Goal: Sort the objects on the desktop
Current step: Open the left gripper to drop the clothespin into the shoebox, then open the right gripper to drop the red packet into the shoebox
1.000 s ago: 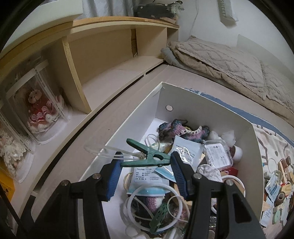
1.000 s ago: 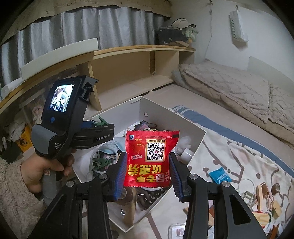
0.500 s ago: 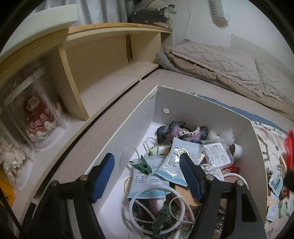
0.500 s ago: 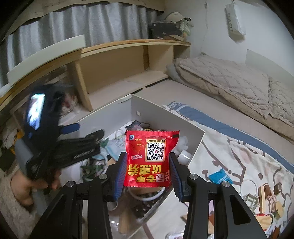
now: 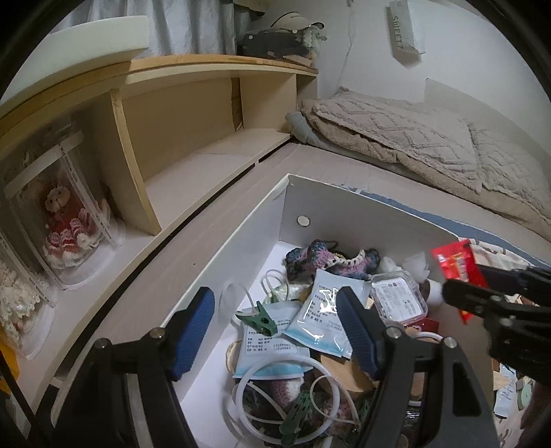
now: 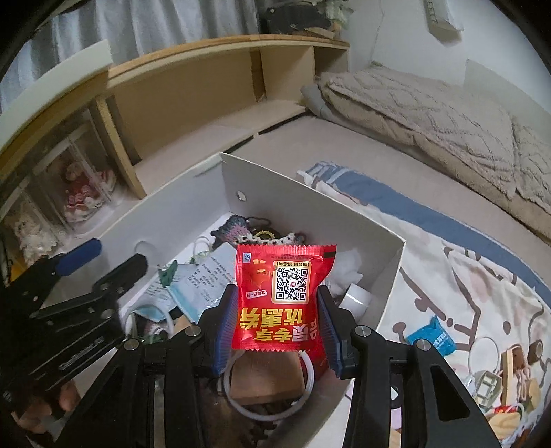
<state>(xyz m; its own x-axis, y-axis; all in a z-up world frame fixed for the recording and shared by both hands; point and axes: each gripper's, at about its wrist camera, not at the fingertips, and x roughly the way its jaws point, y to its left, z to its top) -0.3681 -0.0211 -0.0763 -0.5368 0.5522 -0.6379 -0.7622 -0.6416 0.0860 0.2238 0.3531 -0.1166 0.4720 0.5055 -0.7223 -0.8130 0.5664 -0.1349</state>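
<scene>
Landmark: the white box (image 6: 372, 241), everything below is placed off it.
Right gripper (image 6: 273, 318): you've got it clamped on the red packet (image 6: 280, 296), pads pressing both side edges, held above the box's near end.
Left gripper (image 5: 275, 331): your jaws stand apart with nothing between them, hanging over the box's left side.
Writing: the packet shows a QR code and big yellow characters, upside down to your camera; I can't read them. The white bag (image 5: 404, 32) on the wall well behind the box reads "SHEET".
Green clip (image 5: 258, 318): lying inside the box on a printed mask pouch (image 5: 322, 315), print too small to read.
Room: the box is crowded; its far left corner is bare floor.
Outside: a blue packet (image 6: 428, 336) lies on the patterned cloth (image 6: 447, 275) right of the box.
Hidden: your left gripper's body blocks the box's near left corner in the right wrist view.
</scene>
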